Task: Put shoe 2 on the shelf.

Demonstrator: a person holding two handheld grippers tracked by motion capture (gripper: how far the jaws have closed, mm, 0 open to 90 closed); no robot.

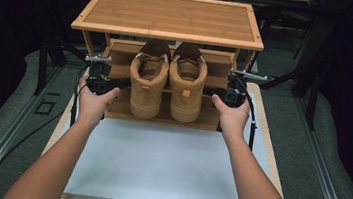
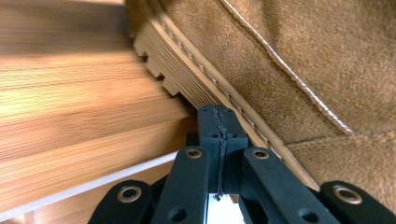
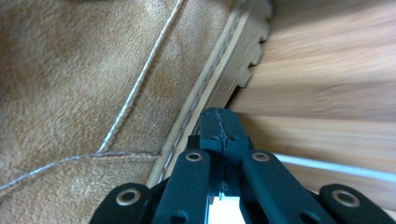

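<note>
A pair of tan suede ankle boots with pale ridged soles stands side by side, toes toward the person, on the lower slatted shelf (image 1: 118, 108) of a two-tier bamboo shoe rack (image 1: 169, 15) at the far end of a white-topped table (image 1: 157, 163); the left boot (image 1: 147, 83) and the right boot (image 1: 187, 85) touch along their inner sides; the left gripper (image 1: 118, 84) lies level at the outer side of the left boot, its black jaws pressed flat together with nothing between them, the tip against the sole edge (image 2: 187, 79) in the left gripper view; the right gripper (image 1: 214, 92) mirrors it at the right boot's outer side, jaws likewise fully closed and empty, the tip at that boot's stitched sole edge (image 3: 219, 70)
</note>
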